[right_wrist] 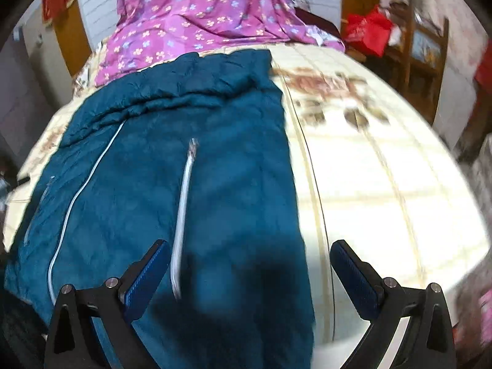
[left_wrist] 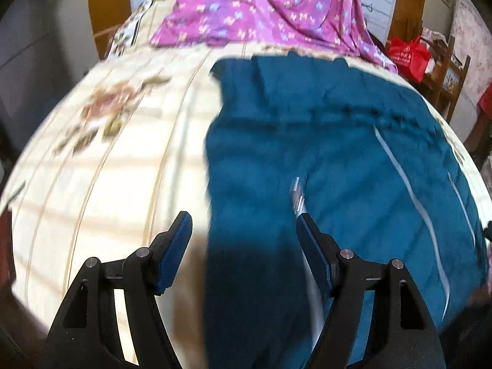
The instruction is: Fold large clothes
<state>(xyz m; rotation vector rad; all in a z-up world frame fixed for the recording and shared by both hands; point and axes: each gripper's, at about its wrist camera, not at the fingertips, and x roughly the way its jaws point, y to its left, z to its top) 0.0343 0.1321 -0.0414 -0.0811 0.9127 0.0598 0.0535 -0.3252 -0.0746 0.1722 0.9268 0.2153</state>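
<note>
Left wrist view: the left gripper (left_wrist: 243,224) hangs with jaws spread and empty above the left edge of the teal garment (left_wrist: 338,153), which lies flat on the bed cover (left_wrist: 107,169). Right wrist view: the right gripper (right_wrist: 249,252), jaws also spread, holds nothing over the garment's right edge; the fold appears partly done, further folds remaining

Motion blur smears the flower print on the bedsheet (left_wrist: 101,153) in both views. The blue garment (left_wrist: 338,153) is cut off by the bottom edge, its near end unseen behind the gripper arms.
</note>
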